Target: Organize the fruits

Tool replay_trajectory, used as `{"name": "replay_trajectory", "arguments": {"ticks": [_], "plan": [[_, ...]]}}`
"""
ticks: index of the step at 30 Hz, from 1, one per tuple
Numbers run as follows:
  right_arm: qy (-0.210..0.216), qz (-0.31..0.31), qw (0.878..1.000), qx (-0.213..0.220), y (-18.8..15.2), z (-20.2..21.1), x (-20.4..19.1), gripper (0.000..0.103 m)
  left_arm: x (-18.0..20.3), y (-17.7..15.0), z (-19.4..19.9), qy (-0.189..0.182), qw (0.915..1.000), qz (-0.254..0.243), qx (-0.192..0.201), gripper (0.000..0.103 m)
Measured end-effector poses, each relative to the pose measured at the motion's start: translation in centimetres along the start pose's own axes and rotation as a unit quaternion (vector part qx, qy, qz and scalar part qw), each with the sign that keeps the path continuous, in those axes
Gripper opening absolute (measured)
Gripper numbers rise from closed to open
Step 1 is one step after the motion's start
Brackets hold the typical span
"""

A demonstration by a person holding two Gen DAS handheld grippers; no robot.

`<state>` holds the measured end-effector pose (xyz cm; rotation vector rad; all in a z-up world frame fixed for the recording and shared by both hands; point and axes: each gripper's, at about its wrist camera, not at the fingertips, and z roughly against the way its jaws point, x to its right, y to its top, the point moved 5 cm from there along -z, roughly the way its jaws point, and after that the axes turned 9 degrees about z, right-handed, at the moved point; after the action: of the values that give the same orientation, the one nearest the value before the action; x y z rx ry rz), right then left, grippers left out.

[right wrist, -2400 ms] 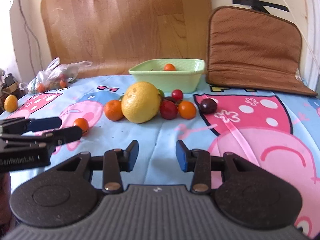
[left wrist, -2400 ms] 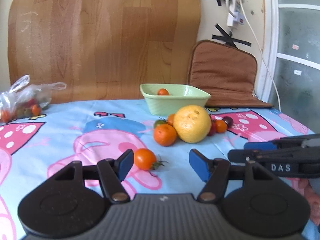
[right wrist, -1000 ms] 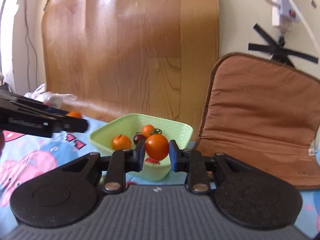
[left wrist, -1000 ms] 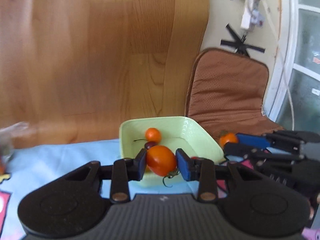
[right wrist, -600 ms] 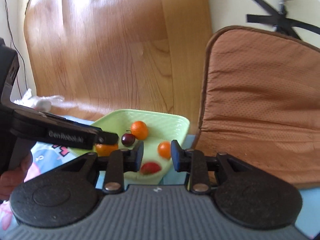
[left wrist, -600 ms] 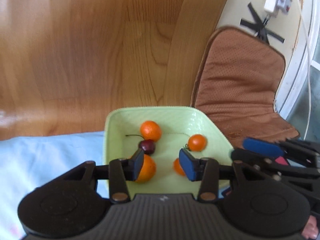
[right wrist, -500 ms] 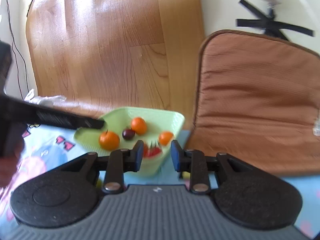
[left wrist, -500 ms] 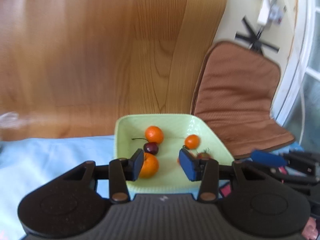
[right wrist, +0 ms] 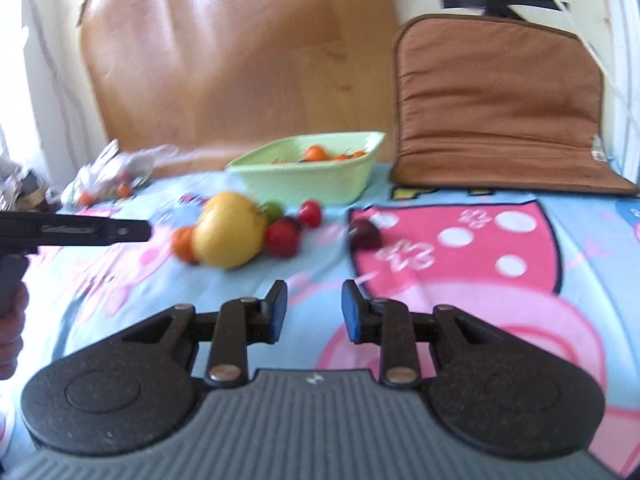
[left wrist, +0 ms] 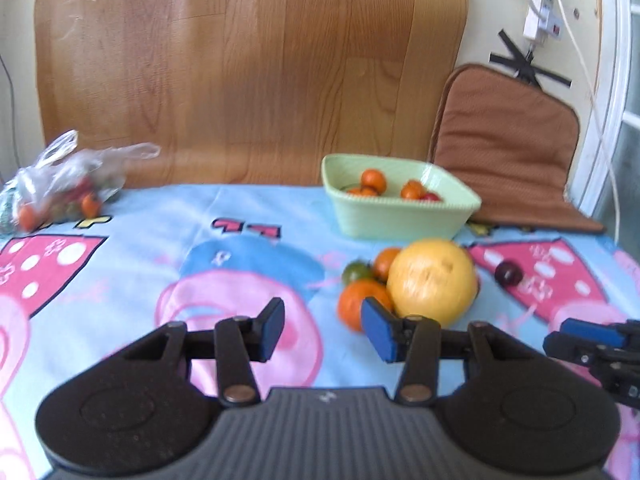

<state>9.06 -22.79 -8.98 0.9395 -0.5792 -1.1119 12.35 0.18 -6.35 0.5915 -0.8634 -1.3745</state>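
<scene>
A light green bowl (left wrist: 400,216) stands at the back of the table with several small orange and red fruits in it; it also shows in the right wrist view (right wrist: 308,180). In front of it lie a big yellow grapefruit (left wrist: 432,280), an orange mandarin (left wrist: 354,306), a green tomato (left wrist: 356,271) and a dark plum (left wrist: 509,273). Red tomatoes (right wrist: 284,236) and the plum (right wrist: 364,234) show in the right wrist view. My left gripper (left wrist: 323,330) is open and empty, just left of the mandarin. My right gripper (right wrist: 313,311) is open and empty, in front of the fruit pile.
A clear plastic bag of small fruits (left wrist: 60,196) lies at the back left. A brown cushion (left wrist: 508,148) leans on the wall at the back right. A wooden board (left wrist: 248,72) stands behind the table. The cartoon tablecloth (left wrist: 200,264) covers the table.
Both grippers dropped their tomatoes into the bowl, then pulled back and down from it to the near side of the fruit pile. Both stay open.
</scene>
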Motion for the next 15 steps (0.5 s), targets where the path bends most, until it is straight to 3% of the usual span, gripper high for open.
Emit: {"name": "replay_trajectory", "arguments": {"ticks": [4, 15], "plan": [[-0.005, 0.039, 0.999, -0.005, -0.1, 0.0, -1.8, 0.032, -0.4, -1.0, 0.1, 0.020, 0.9998, 0.003, 0.000, 0.044], [-0.006, 0.031, 0.999, -0.014, -0.5, 0.6, -3.2, 0.032, -0.2, -1.5, 0.5, 0.027, 0.9996, 0.004, 0.006, 0.044]]}}
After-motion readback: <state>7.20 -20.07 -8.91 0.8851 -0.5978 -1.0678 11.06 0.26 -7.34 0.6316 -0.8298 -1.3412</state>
